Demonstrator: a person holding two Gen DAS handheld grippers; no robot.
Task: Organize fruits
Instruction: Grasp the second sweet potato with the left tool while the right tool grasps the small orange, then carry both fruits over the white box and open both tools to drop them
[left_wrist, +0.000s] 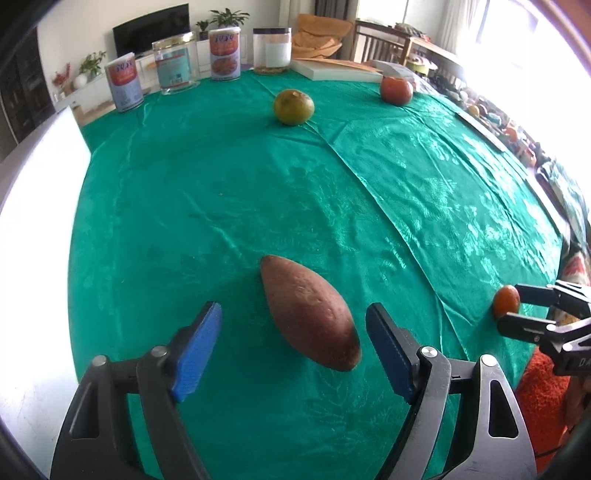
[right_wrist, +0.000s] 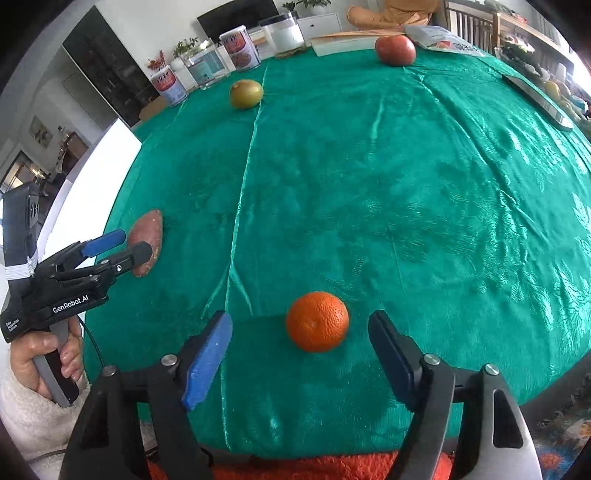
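Note:
A brown sweet potato (left_wrist: 309, 312) lies on the green tablecloth (left_wrist: 221, 206), between the open fingers of my left gripper (left_wrist: 293, 325), untouched. It also shows in the right wrist view (right_wrist: 147, 236), beside the left gripper (right_wrist: 125, 244). A small orange (right_wrist: 317, 321) lies between the open fingers of my right gripper (right_wrist: 301, 338), untouched; it shows in the left wrist view (left_wrist: 506, 301) at the right gripper (left_wrist: 517, 304). A green citrus (left_wrist: 293, 107) (right_wrist: 246, 94) and a red fruit (left_wrist: 396, 89) (right_wrist: 395, 50) lie at the far side.
Two printed cans (left_wrist: 124, 82) (left_wrist: 225, 53) and two clear jars (left_wrist: 175, 64) (left_wrist: 272, 50) stand along the far edge. A white flat box (left_wrist: 340, 70) lies behind the red fruit. A dark flat object (right_wrist: 539, 98) lies at the right edge. An orange rug (right_wrist: 332, 469) is below the near edge.

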